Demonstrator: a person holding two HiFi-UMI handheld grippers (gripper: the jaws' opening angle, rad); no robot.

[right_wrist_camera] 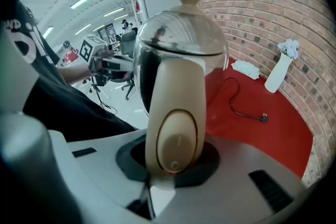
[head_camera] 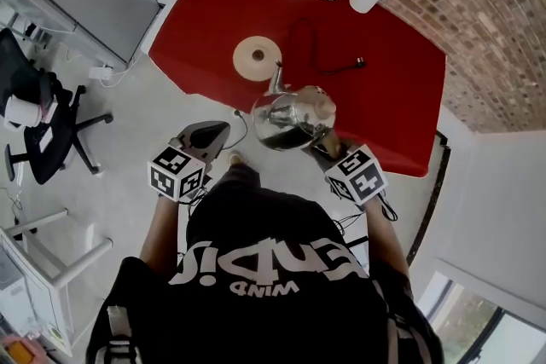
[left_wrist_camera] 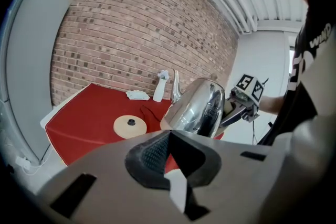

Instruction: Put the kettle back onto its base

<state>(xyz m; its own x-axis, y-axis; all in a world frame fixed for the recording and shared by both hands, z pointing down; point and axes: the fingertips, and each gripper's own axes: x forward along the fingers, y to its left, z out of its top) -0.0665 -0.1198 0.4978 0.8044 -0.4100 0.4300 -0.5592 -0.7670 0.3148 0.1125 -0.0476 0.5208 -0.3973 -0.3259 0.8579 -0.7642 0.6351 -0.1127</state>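
In the head view we see the kettle (head_camera: 293, 117) held in the air at the near edge of the red tabletop (head_camera: 401, 98), apart from its round base (head_camera: 257, 56). In the left gripper view our left gripper (left_wrist_camera: 169, 136) has its jaws together, empty. In the right gripper view our right gripper (right_wrist_camera: 170, 165) is clamped on the kettle's cream handle (right_wrist_camera: 175, 113)

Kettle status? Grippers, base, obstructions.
Right gripper shut on kettle handle, kettle in the air near the table's edge. Left gripper empty, jaws together. Base bare on red table, cord beside it.
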